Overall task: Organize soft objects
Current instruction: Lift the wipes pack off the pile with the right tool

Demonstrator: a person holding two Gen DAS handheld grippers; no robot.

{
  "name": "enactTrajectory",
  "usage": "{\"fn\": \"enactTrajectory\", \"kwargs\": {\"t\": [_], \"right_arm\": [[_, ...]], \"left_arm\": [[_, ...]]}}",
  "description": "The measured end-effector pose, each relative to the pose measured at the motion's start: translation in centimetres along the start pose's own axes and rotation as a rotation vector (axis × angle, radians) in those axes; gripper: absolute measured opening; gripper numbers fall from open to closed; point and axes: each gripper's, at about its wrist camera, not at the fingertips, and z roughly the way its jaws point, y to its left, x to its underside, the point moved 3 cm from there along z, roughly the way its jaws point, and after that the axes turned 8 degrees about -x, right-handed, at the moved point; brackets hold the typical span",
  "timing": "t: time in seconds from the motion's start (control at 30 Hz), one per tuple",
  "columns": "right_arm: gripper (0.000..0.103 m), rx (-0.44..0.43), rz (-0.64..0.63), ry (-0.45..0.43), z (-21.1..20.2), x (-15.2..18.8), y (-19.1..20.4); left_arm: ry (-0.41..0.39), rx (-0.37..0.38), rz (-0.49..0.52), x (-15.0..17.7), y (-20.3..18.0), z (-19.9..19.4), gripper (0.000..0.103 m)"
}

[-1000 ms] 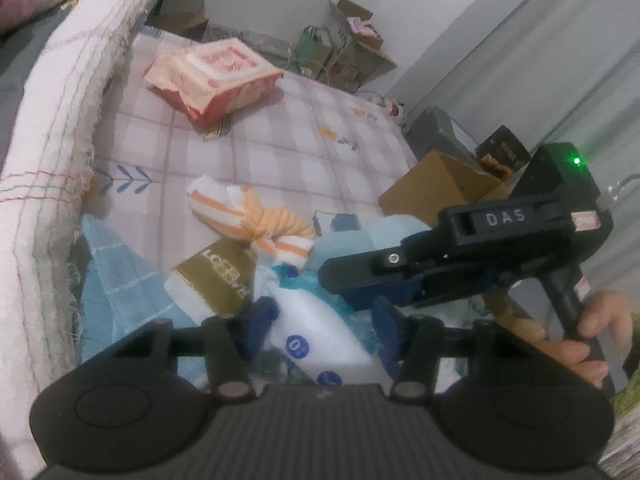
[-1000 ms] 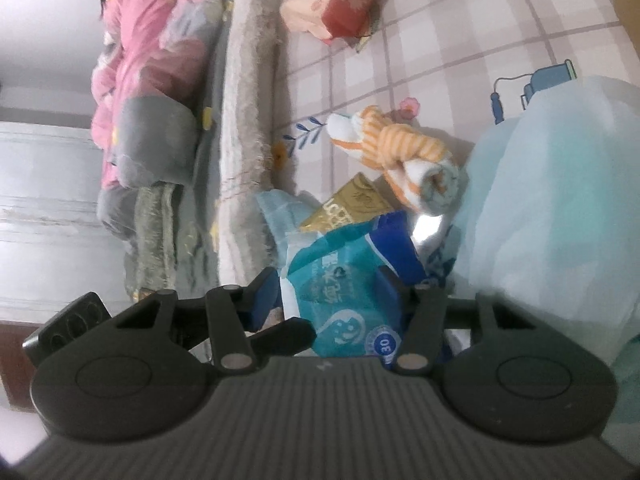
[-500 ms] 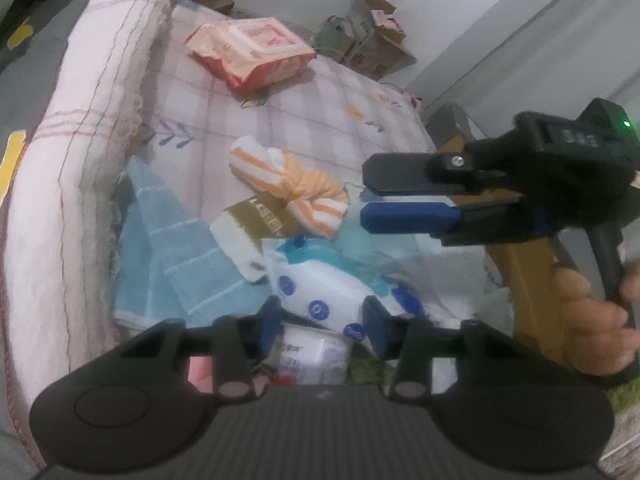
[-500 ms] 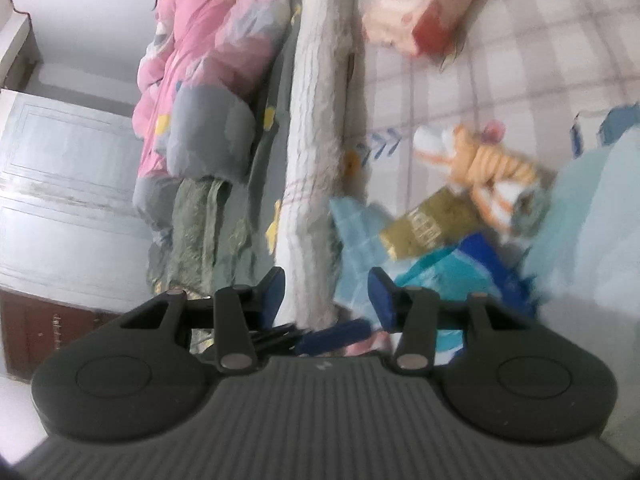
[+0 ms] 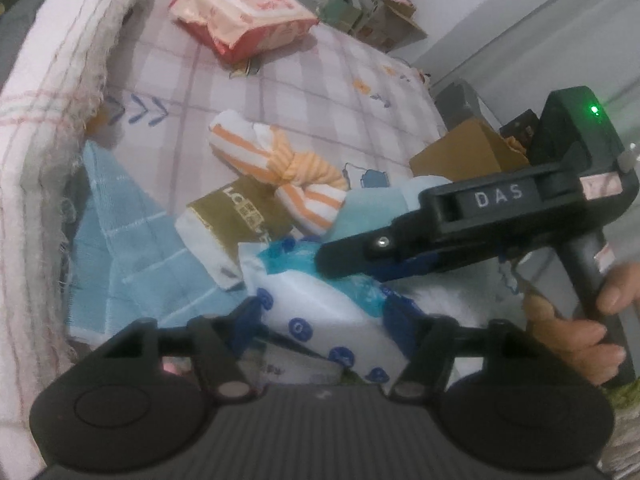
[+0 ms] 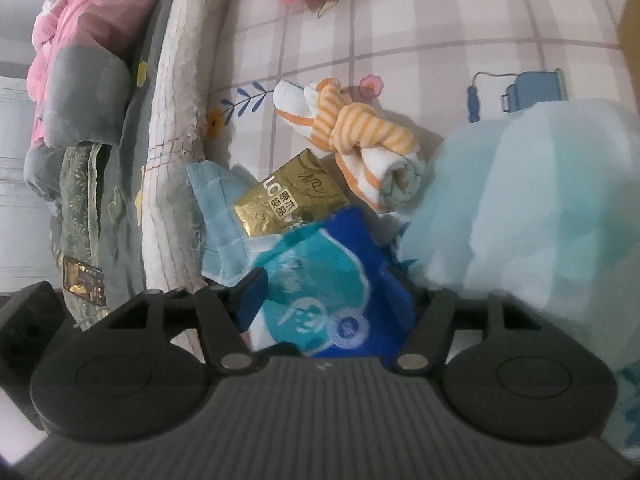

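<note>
A white and blue tissue pack (image 5: pixel 312 308) lies on the heap at the bed's near edge. My left gripper (image 5: pixel 324 316) straddles it with jaws opening and the pack between the pads. From the right, my right gripper (image 6: pixel 336 300) straddles the pack's teal and blue end (image 6: pixel 332 280), jaws opening too; its right finger is hidden behind the pack. In the left wrist view a hand (image 5: pixel 580 320) holds that gripper side-on. Beyond lie a gold tissue pack (image 5: pixel 240 216), an orange-striped rolled cloth (image 5: pixel 280 172) and a light blue cloth (image 5: pixel 132 248).
A pink wipes pack (image 5: pixel 244 20) lies far up the checked sheet (image 5: pixel 320 92). A rolled white quilt (image 5: pixel 48 120) borders the left side. A pale teal bag (image 6: pixel 520 200) bulges on the right. A cardboard box (image 5: pixel 460 156) stands beside the bed.
Both pairs of jaws have narrowed and then widened around the tissue pack. The right gripper swung aside and came back over the pack. The left gripper has sunk closer to it.
</note>
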Motion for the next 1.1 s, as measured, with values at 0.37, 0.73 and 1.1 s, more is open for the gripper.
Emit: {"fn": "enactTrajectory", "kwargs": {"t": [0.37,0.73,1.1], "right_arm": [[0.037,-0.228,-0.011,-0.012,-0.6,0.0,1.7],[0.042,-0.109,-0.098,-0.173,-5.3,2.4,2.4],[0.070,0.139,-0.591,-0.186,-7.7,11.0,4.6]], "left_arm": [[-0.045,-0.018,0.006,-0.5,-0.6,-0.2,0.058],[-0.019,-0.026,-0.022,-0.3,0.0,-0.3,0.055],[-0.001,-0.010,-0.117,-1.4,0.5,-0.1,0.049]]}}
